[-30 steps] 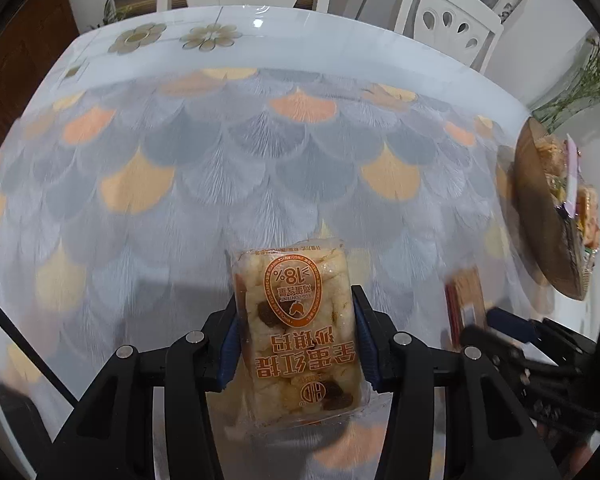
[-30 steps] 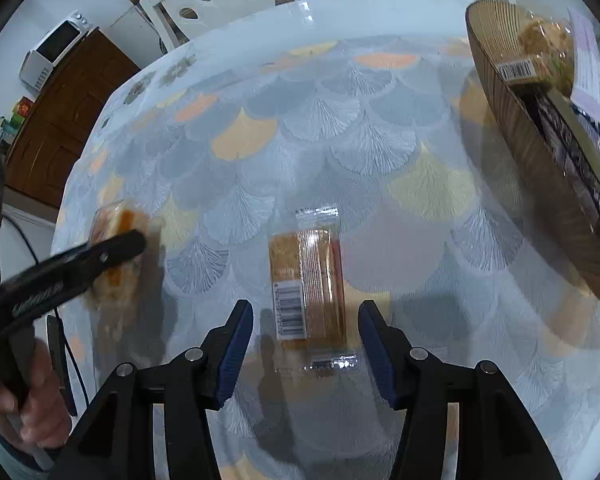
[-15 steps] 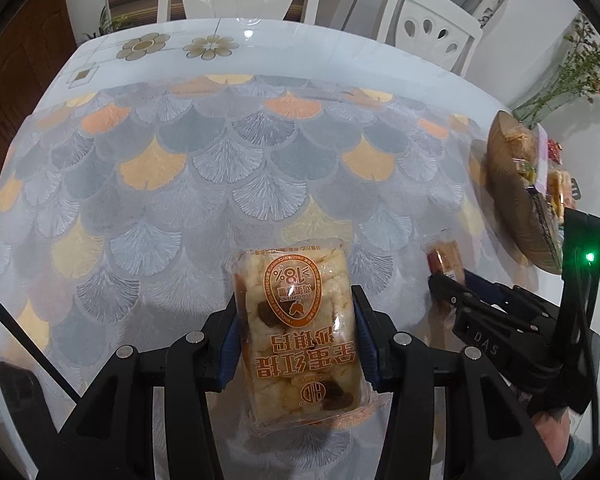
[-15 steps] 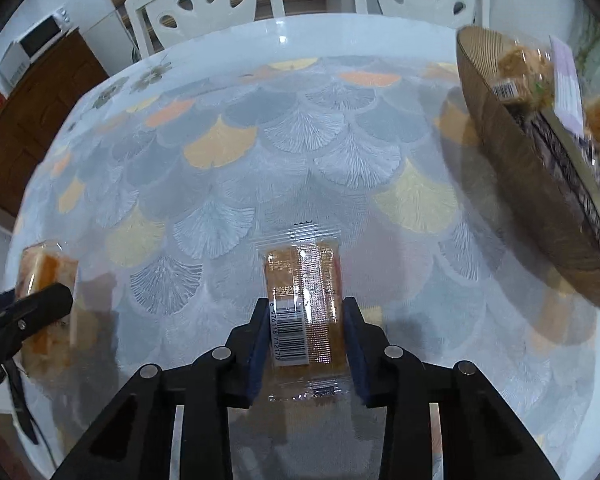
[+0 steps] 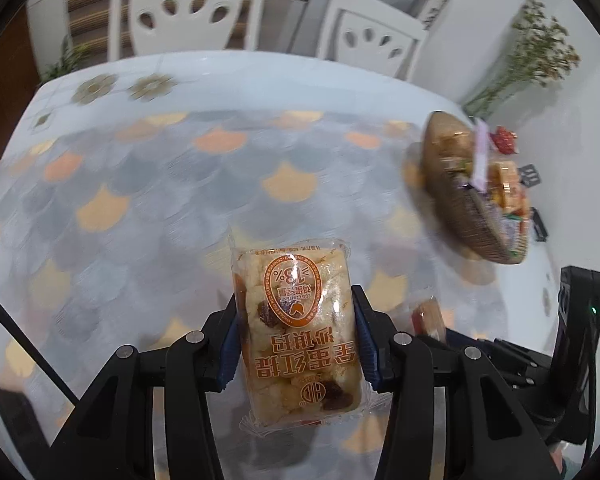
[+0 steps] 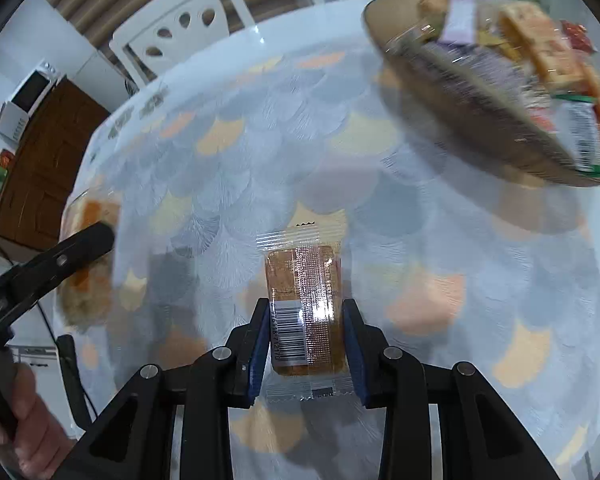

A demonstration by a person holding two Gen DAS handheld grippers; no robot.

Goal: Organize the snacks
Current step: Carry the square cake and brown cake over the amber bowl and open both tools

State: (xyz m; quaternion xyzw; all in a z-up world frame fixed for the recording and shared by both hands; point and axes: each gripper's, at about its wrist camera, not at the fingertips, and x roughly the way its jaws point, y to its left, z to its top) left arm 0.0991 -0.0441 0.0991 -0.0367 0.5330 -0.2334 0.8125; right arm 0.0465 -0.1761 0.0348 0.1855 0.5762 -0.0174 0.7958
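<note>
My left gripper (image 5: 294,332) is shut on a clear-wrapped puffed rice cake with an orange oval label (image 5: 296,328), held above the table. My right gripper (image 6: 305,332) is shut on a flat orange-brown snack bar with a barcode (image 6: 306,312), also lifted off the table. A woven brown basket (image 6: 464,92) with several snack packs stands at the upper right of the right wrist view and at the right in the left wrist view (image 5: 456,208). The left gripper with its cake shows blurred at the left of the right wrist view (image 6: 86,256).
The round table carries a grey and orange fan-patterned cloth (image 5: 180,208). Two white chairs (image 5: 188,12) stand behind it. A dry plant (image 5: 528,60) stands by the wall beyond the basket. A wooden cabinet with a microwave (image 6: 28,100) stands at the left.
My right gripper closed on the snack bar and lifted it. Both grippers rose and swung toward the basket, which now looks larger and nearer.
</note>
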